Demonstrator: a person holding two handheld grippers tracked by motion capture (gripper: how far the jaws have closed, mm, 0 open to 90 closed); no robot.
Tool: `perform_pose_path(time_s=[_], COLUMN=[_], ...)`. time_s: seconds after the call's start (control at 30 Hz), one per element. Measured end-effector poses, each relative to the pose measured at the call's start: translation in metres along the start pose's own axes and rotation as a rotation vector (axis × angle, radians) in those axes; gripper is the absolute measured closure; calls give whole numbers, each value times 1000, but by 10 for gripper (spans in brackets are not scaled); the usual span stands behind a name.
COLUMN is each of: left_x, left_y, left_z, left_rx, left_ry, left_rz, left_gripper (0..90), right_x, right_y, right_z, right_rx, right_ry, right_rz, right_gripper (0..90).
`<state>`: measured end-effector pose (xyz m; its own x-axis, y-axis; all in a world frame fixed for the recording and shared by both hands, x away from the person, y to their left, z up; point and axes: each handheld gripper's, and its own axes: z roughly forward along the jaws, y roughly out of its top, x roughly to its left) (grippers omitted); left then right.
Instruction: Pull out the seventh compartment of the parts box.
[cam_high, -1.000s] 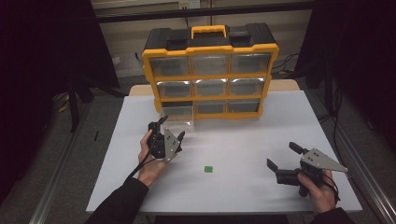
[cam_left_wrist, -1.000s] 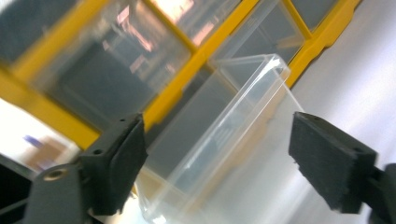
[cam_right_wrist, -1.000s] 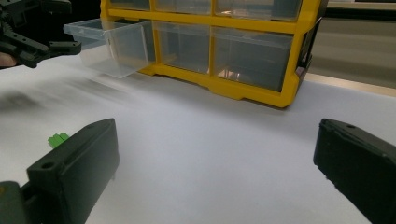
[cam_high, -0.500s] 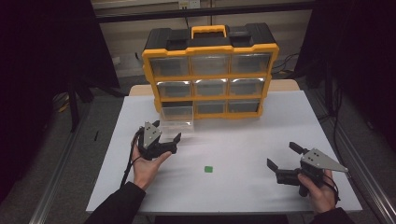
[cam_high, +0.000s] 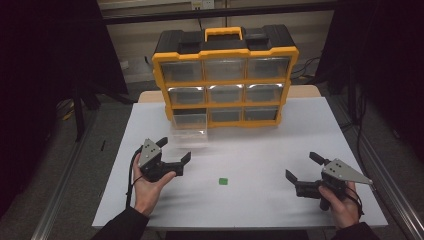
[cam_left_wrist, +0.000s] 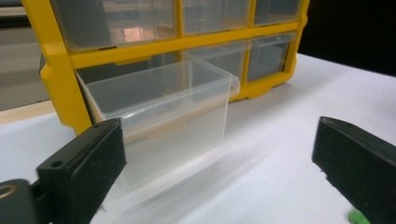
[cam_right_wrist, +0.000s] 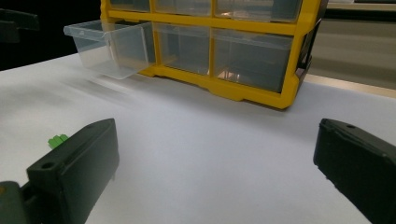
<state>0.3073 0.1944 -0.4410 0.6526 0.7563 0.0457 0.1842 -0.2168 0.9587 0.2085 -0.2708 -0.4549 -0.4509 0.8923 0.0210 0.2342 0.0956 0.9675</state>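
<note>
From the high view, my left gripper (cam_high: 176, 149) sits near the tabletop's left edge, jaws spread with nothing between them, just in front of the clear drawer (cam_high: 189, 131) that stands pulled out of the bottom-left slot of the yellow organizer (cam_high: 225, 75) at the far edge. My right gripper (cam_high: 303, 166) rests near the front right corner, jaws also wide apart and empty. The small green piece (cam_high: 223, 181) lies between the two, toward the front edge. I judge the drawer is ready and the pickup comes next: one gripper must close on that piece, then carry it over the drawer's rim

In the left gripper view, the drawer (cam_left_wrist: 163, 109) looks empty, and so do the closed compartments

In the right gripper view, the green piece (cam_right_wrist: 57, 140) peeks out beside my left-hand jaw, well short of the drawer (cam_right_wrist: 109, 44)
</note>
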Motion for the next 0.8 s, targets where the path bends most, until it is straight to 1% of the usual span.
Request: perform_pose_path(time_s=[0.03, 0.1, 0.13, 0.17, 0.23, 0.3, 0.33, 0.37, 0.4, 0.43, 0.47, 0.5, 0.53, 0.57, 0.6, 0.63, 0.67, 0.7, 0.73, 0.77, 0.8], left_x=[0, 2, 4, 4, 3, 1, 1, -1, -1, -1, 0, 0, 0, 1, 1, 0, -1, -2, -3, -4, -4], left_y=[-3, -6, -7, -7, -7, -8, -9, -9, -10, -11, -12, -12, -13, -14, -14, -15, -16, -16, -17, -17, -17], left_z=[-2, -6, -9, -12, -18, -23, -26, -28, -31, -34, -37, -39, -41, -43, -44, -45, -47, -48, -49, -50, -52], left_rx=[-5, -7, -5, -2, -7, -14, -12, -12, -12, -16, -12, -14, -8, -3, -4, -1, 7, 7, 5, 7, 3], left_ry=[18, 10, 0, 5, 14, 8, 1, 9, 13, 7, 10, 10, 20, 20, 14, 2, 12, 14, 1, 8, 3], left_rz=[11, -23, -25, -34, -21, -27, -22, -23, -32, -37, -33, -38, -39, -34, -37, -49, -41, -51, -52, -49, -48], left_gripper=[12, 15, 15, 15, 15, 14, 18, 17, 17, 18, 17, 17, 17, 18, 18, 18, 21, 22, 22, 22, 22], right_x=[0, 0, 1, 1, 1, 2, 1, 1, 1, 1, 1, 0, -1, -1, -2, -2, -3, -3, -2, -2, -2], right_y=[0, 1, 1, 1, 1, 1, 1, 1, 1, 1, 1, 1, 1, 1, 0, 1, 1, 0, 0, 0, 0], right_z=[0, 0, 1, 2, 2, 2, 2, 2, 1, 1, 0, 0, 0, -1, -1, -1, -1, -2, -2, -2, -1], right_rx=[0, -7, -7, -1, -2, -4, -5, -6, -6, -9, -4, -12, -11, -7, -10, -11, -14, -13, -11, -9, -9], right_ry=[-2, -2, -3, 1, 2, 1, -4, -6, -6, 0, 1, -1, -2, -4, -6, -11, -8, -8, -7, -6, -3], right_rz=[0, 6, 6, 6, 3, 5, 4, 8, 8, 9, 11, 12, 14, 15, 19, 23, 20, 19, 20, 19, 19], right_gripper=[1, 1, 2, 2, 2, 1, 1, 2, 2, 1, 1, 1, 3, 3, 3, 3, 3, 3, 3, 2, 2])
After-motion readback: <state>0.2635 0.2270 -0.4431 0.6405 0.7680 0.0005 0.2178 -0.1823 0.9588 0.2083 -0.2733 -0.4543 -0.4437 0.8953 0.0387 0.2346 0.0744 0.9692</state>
